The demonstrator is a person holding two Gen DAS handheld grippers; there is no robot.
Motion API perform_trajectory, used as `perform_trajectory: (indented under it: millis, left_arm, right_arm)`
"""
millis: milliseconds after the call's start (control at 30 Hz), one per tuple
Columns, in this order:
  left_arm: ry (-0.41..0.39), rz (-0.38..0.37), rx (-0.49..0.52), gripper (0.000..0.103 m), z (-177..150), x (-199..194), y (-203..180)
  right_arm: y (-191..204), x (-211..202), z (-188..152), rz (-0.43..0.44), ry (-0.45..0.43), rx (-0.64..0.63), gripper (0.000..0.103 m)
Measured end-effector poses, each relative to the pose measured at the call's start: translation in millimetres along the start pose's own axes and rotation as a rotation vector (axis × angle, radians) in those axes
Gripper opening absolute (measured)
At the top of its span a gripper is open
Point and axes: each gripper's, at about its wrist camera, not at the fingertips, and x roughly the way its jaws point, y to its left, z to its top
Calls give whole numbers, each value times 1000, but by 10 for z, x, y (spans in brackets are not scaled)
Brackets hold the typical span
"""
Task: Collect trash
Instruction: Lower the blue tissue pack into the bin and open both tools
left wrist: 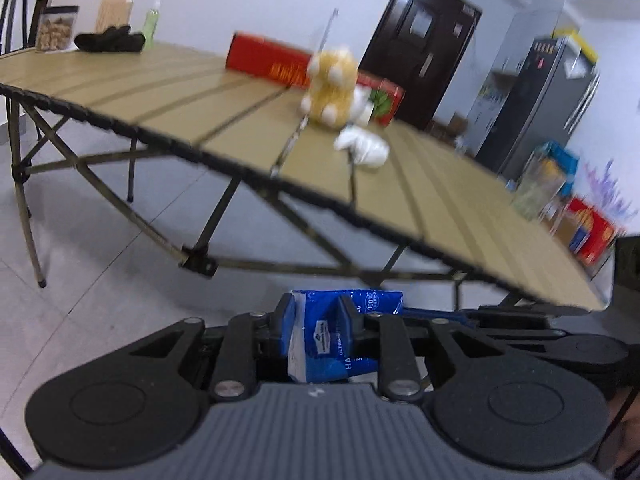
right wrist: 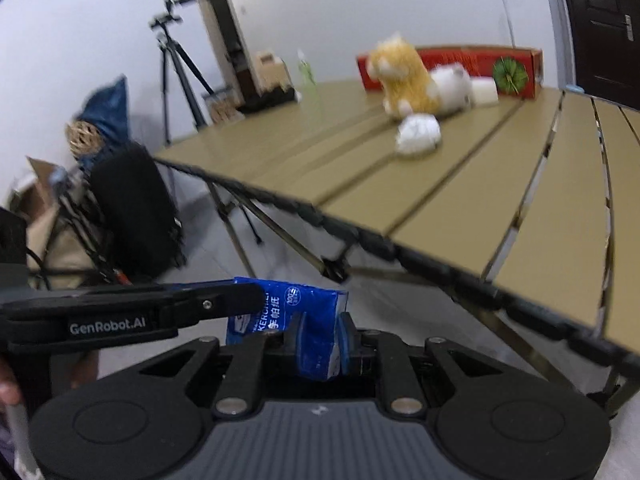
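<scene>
A crumpled blue tissue wrapper [left wrist: 332, 336] sits between the fingers of my left gripper [left wrist: 320, 316], held below the front edge of the tan slatted table [left wrist: 224, 120]. In the right wrist view the same blue wrapper [right wrist: 296, 320] is pinched in my right gripper [right wrist: 320, 328], with the left gripper's finger [right wrist: 224, 300] reaching in from the left onto it. Both grippers are shut on the wrapper. A crumpled white tissue [left wrist: 362, 146] lies on the table in front of a yellow plush toy [left wrist: 332, 88]; it also shows in the right wrist view [right wrist: 418, 132].
A red box [left wrist: 268, 60] and a second red box [left wrist: 384, 100] stand behind the plush. A black cloth [left wrist: 110, 40], a spray bottle [left wrist: 152, 22] and jars sit at the far left end. Snack packs [left wrist: 588, 232] crowd the right end. A tripod [right wrist: 180, 68] and black bag [right wrist: 136, 208] stand left of the table.
</scene>
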Motion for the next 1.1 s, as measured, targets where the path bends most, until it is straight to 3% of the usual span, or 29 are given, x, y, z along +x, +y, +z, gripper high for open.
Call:
perform_trajectory:
  millis: [167, 267, 333, 467, 633, 900, 1100]
  left_arm:
    - [157, 41, 43, 40, -119, 563, -5]
    - [242, 124, 135, 44, -255, 732, -38]
    - [275, 138, 170, 44, -304, 754, -47]
    - [338, 188, 195, 57, -358, 795, -46]
    - [412, 239, 200, 61, -381, 852, -4]
    - [408, 246, 178, 66, -309, 756, -1]
    - [383, 255, 161, 67, -197, 601, -19]
  right_arm:
    - [-80, 282, -109, -134, 78, -46, 19]
    - [-99, 311, -172, -116, 121, -55, 21]
    - [-74, 312, -209, -103, 141, -82, 29]
    - [-54, 356, -286, -97, 216, -119, 33]
    - [-79, 426, -334, -89, 275, -122, 44]
    - [-41, 401, -252, -67, 260, -127, 52]
    - [-26, 378, -189, -57, 239, -128, 52]
